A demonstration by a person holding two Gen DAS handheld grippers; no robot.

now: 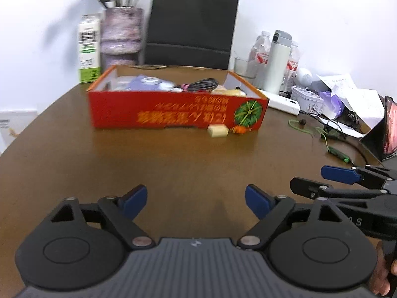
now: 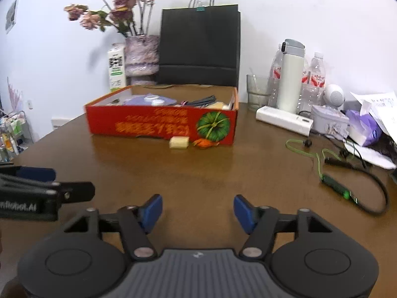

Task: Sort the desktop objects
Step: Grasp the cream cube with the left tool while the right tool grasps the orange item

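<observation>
Nearest the left wrist camera, the left hand-held gripper (image 1: 196, 202) stands released, its blue pads wide apart with only bare brown bench (image 1: 173, 164) between them. At 3 o'clock the right hand-held gripper (image 1: 330, 181) reaches in from the frame's edge, nothing in it. Toward 12 o'clock sits the red box (image 1: 173, 111), open-topped, with a purple item, a coil of dark cable and pale pieces inside. Just in front of its near wall, on the bench, lie a pale yellow block (image 1: 217, 131) and, just beside it at 3 o'clock, a small orange item (image 1: 239, 130). Behind the box stand a black paper bag (image 1: 191, 24), a vase of dried flowers (image 1: 121, 32) and a carton (image 1: 89, 49)

From the right wrist camera, the right hand-held gripper (image 2: 198, 211) is likewise released, pads apart over empty bench (image 2: 198, 173), while the left hand-held gripper (image 2: 57, 183) shows at 9 o'clock. At 12 o'clock the red box (image 2: 161, 124) rests with the yellow block (image 2: 179, 142) and orange item (image 2: 204, 143) by its front wall. Toward 2 o'clock stand a white flask (image 2: 290, 79), water bottles (image 2: 315, 74), a glass (image 2: 256, 89) and a white power strip (image 2: 282, 120); a green cable (image 2: 320, 159) trails at 3 o'clock
</observation>
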